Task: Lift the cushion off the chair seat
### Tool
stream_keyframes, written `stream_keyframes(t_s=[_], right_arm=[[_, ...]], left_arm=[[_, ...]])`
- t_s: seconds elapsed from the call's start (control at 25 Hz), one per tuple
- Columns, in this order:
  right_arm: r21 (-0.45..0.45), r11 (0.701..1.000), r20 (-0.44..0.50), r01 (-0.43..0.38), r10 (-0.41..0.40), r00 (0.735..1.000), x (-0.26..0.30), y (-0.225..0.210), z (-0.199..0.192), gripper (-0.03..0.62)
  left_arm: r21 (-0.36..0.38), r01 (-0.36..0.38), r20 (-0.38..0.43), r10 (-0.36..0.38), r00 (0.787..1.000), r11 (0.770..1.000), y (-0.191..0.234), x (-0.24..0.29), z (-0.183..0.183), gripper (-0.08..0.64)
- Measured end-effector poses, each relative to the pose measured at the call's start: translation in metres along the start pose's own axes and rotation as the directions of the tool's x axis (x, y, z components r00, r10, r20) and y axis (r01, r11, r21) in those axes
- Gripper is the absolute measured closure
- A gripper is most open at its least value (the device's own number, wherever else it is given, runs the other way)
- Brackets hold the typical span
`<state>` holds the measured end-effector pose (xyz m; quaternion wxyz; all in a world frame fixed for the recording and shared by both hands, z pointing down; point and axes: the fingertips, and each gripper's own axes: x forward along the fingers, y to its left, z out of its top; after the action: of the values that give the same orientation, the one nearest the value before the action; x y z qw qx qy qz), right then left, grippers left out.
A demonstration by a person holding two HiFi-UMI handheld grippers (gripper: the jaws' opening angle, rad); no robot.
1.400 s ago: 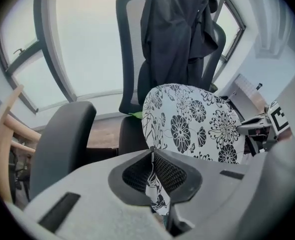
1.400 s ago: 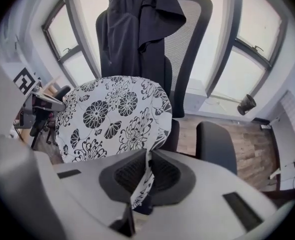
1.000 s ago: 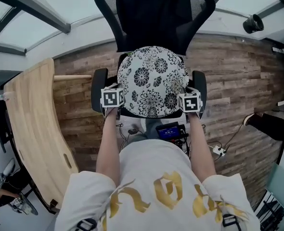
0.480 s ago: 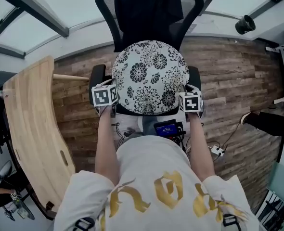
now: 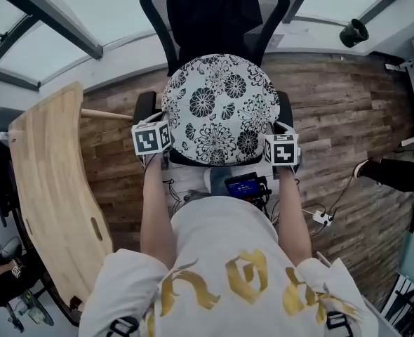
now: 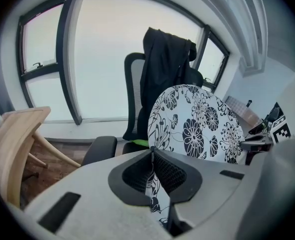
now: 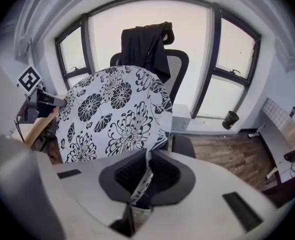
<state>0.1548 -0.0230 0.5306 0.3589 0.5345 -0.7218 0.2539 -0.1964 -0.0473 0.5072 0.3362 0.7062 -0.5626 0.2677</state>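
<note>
A round white cushion (image 5: 221,109) with black flower print hangs above the seat of a black office chair (image 5: 218,16). My left gripper (image 5: 163,136) is shut on the cushion's left edge, and my right gripper (image 5: 271,140) is shut on its right edge. In the left gripper view the cushion (image 6: 195,125) rises tilted to the right, its hem pinched in the left gripper (image 6: 151,176). In the right gripper view the cushion (image 7: 115,112) stands to the left, fabric clamped in the right gripper (image 7: 143,176). A dark garment (image 5: 210,5) drapes the chair's backrest.
A curved wooden piece (image 5: 52,188) stands at the left on the plank floor. The chair's armrests (image 5: 144,111) flank the cushion. Cables and a white power strip (image 5: 321,218) lie on the floor at the right. Large windows (image 7: 152,34) are behind the chair.
Both grippers have risen with the cushion, which now sits higher and nearer the backrest in the head view.
</note>
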Motion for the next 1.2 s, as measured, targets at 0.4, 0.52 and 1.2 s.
stream_keyframes(t_s=[0.4, 0.52, 1.2], right_arm=[[0.023, 0.999, 0.011, 0.026, -0.027, 1.000, -0.006, -0.006, -0.005, 0.558], [0.028, 0.999, 0.019, 0.036, -0.036, 0.999, -0.008, -0.007, -0.003, 0.560], [0.009, 0.999, 0.057, 0.050, -0.050, 0.997, -0.011, -0.011, 0.009, 0.561]], left_arm=[[0.011, 0.005, 0.014, -0.006, 1.000, 1.000, -0.003, -0.010, 0.001, 0.541], [0.028, 0.002, 0.010, -0.002, 1.000, 1.000, -0.004, -0.011, -0.001, 0.541], [0.050, -0.010, 0.012, 0.010, 1.000, 0.999, -0.005, -0.014, -0.002, 0.541]])
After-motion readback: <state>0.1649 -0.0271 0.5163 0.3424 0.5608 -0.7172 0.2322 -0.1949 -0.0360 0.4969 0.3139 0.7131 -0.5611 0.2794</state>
